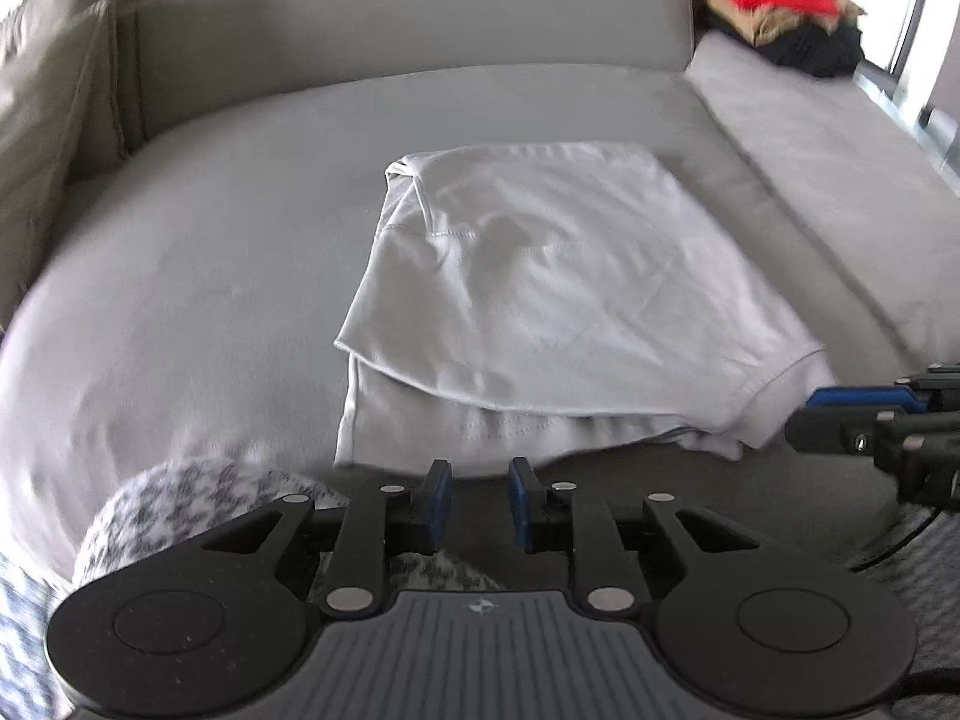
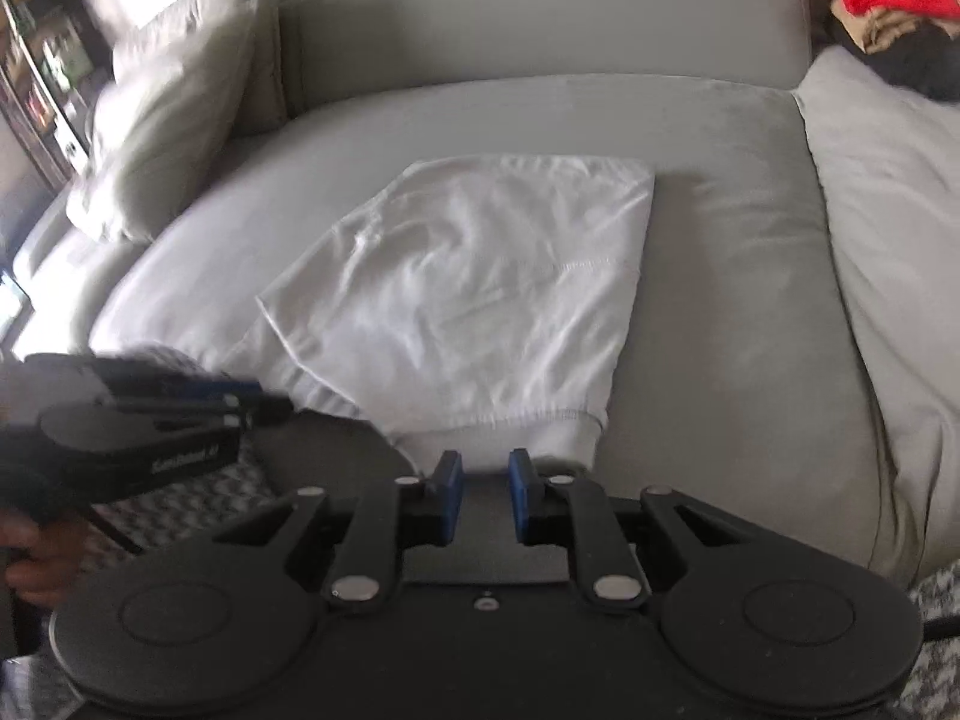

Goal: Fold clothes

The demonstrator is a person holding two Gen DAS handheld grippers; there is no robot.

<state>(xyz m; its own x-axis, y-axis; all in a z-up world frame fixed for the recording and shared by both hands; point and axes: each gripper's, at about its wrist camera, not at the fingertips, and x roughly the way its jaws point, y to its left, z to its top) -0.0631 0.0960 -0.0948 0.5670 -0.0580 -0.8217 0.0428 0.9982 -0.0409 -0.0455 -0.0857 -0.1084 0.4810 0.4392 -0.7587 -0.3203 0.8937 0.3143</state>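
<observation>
left wrist: clothes pile (image 1: 786,6) beyond folded shirt (image 1: 540,276).

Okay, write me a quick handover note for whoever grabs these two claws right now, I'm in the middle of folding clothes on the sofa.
Left claw: open with a narrow gap, nothing between the pads, just short of the near edge of the white shirt.
Right claw: the same, empty, at the shirt's near right corner.
The shirt lies partly folded on the grey sofa seat; its layers are uneven along the near edge and a bunched bit sticks out at the far left corner.
A pile of other clothes, red on top, sits at the far right of the sofa.
Left to do: tidy or finish this fold, then probably move on to the pile.
</observation>
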